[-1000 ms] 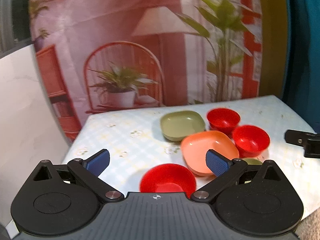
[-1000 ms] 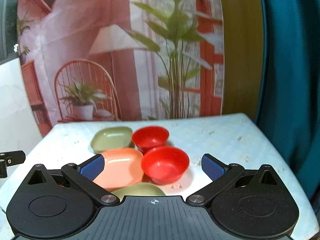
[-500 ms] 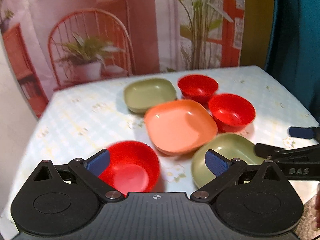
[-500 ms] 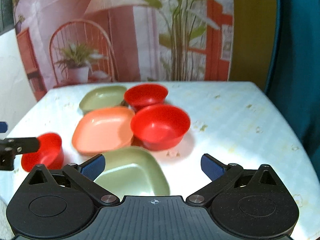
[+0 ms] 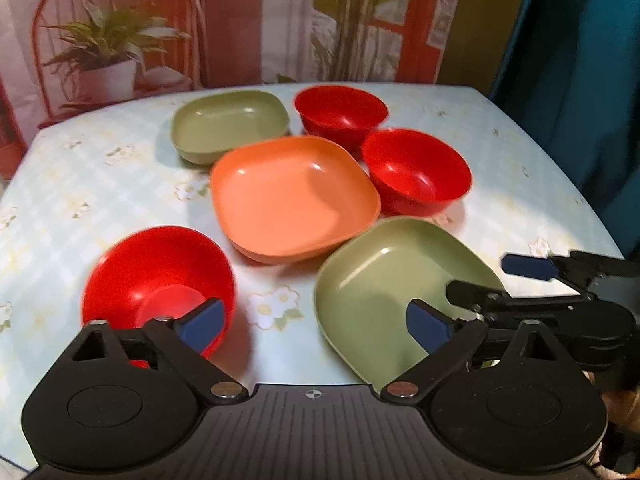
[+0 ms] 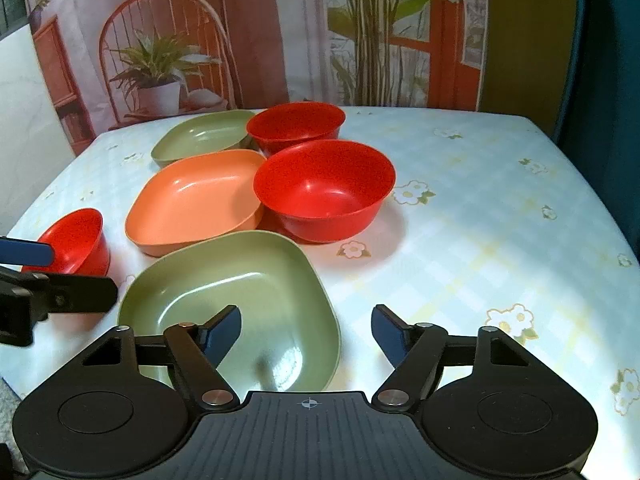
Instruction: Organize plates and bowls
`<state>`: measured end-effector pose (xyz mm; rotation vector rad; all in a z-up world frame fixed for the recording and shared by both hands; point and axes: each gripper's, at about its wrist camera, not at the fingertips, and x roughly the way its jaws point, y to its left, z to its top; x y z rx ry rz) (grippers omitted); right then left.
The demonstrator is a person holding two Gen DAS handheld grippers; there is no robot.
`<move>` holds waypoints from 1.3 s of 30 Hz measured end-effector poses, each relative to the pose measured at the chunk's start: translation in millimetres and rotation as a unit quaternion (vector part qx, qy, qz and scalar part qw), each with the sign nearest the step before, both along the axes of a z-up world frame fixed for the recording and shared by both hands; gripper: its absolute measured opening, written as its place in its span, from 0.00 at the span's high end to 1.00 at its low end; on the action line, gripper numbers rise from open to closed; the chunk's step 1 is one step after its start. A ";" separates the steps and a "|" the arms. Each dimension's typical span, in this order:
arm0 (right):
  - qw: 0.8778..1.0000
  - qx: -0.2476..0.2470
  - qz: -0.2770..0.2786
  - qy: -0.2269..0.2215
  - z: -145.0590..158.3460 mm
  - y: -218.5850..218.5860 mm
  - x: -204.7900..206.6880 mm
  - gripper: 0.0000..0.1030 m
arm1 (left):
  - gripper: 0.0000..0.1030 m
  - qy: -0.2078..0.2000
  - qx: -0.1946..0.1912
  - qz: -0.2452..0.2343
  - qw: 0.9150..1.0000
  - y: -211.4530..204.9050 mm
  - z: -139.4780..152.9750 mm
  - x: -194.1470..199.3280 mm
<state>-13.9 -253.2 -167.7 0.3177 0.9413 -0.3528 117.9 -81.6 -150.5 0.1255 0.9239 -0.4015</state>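
Note:
Three red bowls, two green square plates and one orange square plate sit on the table. My left gripper (image 5: 314, 322) is open, its left finger over the near red bowl (image 5: 158, 280), its right finger over the near green plate (image 5: 394, 292). My right gripper (image 6: 306, 334) is open, straddling the right rim of that green plate (image 6: 240, 300). The orange plate (image 5: 294, 198) lies in the middle, with two red bowls (image 5: 416, 172) (image 5: 340, 114) to its right and the far green plate (image 5: 230, 124) behind it.
The table (image 6: 500, 216) wears a pale checked cloth with flowers. A printed backdrop (image 6: 280, 32) stands behind it and a teal curtain (image 5: 592, 60) hangs at the right. The right gripper shows in the left wrist view (image 5: 560, 288).
Both grippers have come down and forward over the table, closer to the near red bowl and the near green plate. The dishes have not moved.

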 end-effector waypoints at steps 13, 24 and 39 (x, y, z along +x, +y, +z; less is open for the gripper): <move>1.000 0.030 0.009 -0.001 -15.8 -12.2 2.1 0.53 | 0.43 0.079 -0.009 0.008 0.997 -4.6 -25.4 12.0; 0.999 0.043 0.006 -0.011 -21.7 -19.7 -0.8 0.67 | 0.50 0.110 -0.015 0.015 0.994 -4.3 -37.3 14.8; 0.998 0.058 0.023 -0.006 -19.1 -14.6 -5.2 0.89 | 0.85 0.114 -0.071 0.047 0.990 12.5 -43.7 17.9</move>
